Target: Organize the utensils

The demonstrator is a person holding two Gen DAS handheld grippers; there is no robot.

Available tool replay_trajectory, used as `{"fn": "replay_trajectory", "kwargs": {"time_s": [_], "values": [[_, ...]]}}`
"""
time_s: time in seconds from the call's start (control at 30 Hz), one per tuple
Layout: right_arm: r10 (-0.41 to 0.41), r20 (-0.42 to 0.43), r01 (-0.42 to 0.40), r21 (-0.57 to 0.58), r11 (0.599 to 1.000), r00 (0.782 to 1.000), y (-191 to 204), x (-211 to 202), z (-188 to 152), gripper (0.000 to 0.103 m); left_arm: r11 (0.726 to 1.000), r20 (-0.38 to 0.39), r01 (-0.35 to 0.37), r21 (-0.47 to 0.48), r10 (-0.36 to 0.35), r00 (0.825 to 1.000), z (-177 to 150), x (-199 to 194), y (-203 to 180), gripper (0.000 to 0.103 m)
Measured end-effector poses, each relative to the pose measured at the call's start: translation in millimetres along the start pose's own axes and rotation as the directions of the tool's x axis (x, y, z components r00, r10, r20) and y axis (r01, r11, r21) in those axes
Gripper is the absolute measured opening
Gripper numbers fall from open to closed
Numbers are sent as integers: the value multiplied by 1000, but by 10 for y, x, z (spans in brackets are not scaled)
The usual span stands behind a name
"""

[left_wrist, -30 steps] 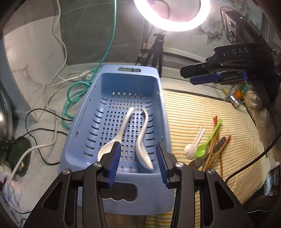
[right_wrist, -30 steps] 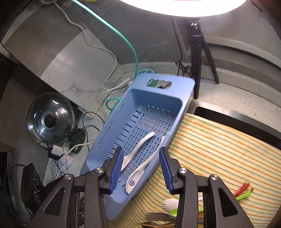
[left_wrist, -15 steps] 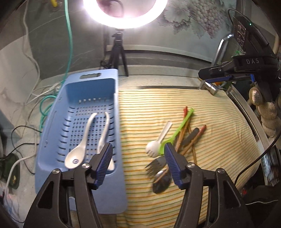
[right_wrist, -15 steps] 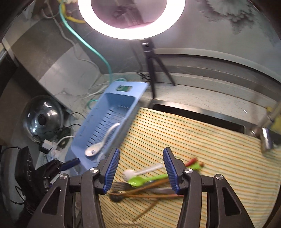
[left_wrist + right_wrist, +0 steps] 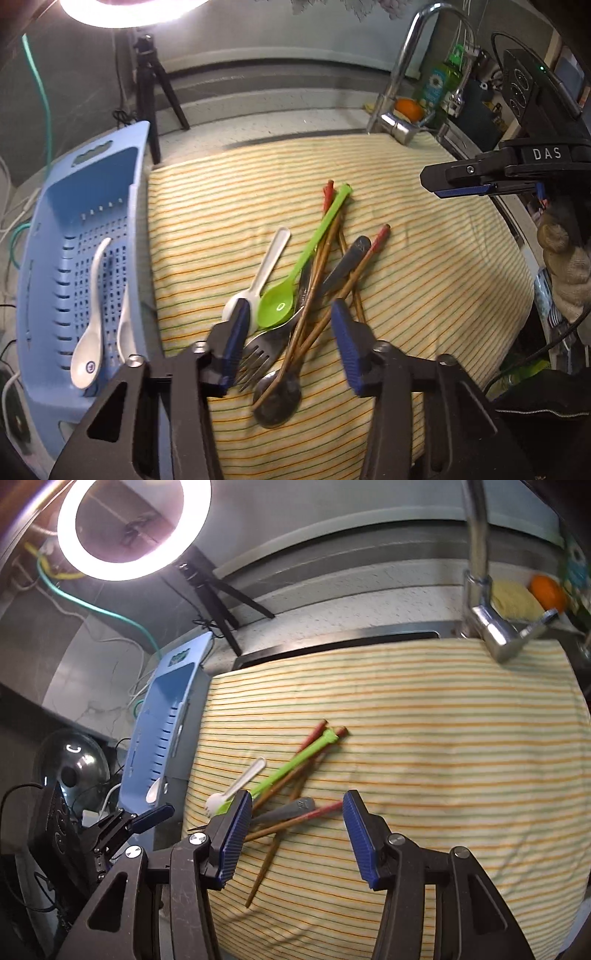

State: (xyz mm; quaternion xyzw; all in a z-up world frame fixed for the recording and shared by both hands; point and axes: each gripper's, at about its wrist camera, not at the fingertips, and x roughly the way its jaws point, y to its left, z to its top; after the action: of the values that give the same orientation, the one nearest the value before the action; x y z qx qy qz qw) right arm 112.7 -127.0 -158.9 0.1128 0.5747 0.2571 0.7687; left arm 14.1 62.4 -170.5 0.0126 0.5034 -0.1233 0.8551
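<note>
Black left gripper (image 5: 288, 345) frame, ribbed blue pads, silver screws, right gripper (image 5: 293, 836) alike, marked "DAS", knit glove (image 5: 565, 269)

You have swung both grippers away from the blue basket (image 5: 55, 236) and out over the striped cloth (image 5: 424, 258). Your left gripper (image 5: 291, 345), a second ago above the two white spoons (image 5: 92, 332) in the basket, now hangs over the loose pile: fork (image 5: 258, 354), green spoon (image 5: 291, 288), chopsticks (image 5: 325, 280). Its jaws have just been closing, with nothing gripped between them. Your right gripper (image 5: 295, 834) now frames the chopsticks (image 5: 291, 823) and grey handle (image 5: 291, 806), jaws apart, a little wider than before.
</note>
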Motion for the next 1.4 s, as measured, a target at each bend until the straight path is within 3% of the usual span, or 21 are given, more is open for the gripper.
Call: {"fn": "replay_trajectory", "kwargs": {"time_s": [0.1,0.2,0.53,0.8,1.07,1.4], "values": [[21,-18,-20,52,998,1000,-81,69,-30,45,1000,-12,12,14,-12,1000,58,56,9,32],[35,-49,-30,96,995,998,-132,186,-75,36,999,-37,54,5,-54,998,117,115,39,25],[70,-128,-42,208,977,989,-149,659,-146,22,990,-127,92,103,-78,989,275,396,-74,11],[71,-138,-34,253,967,988,-135,806,-138,19,981,-168,115,156,-88,982,389,570,-177,11],[79,-167,-28,285,958,983,-113,880,-168,19,973,-198,75,218,-32,980,444,682,-247,11],[86,-173,-27,318,948,981,-137,995,-134,19,973,-195,88,214,-46,980,431,647,-229,7]]}}
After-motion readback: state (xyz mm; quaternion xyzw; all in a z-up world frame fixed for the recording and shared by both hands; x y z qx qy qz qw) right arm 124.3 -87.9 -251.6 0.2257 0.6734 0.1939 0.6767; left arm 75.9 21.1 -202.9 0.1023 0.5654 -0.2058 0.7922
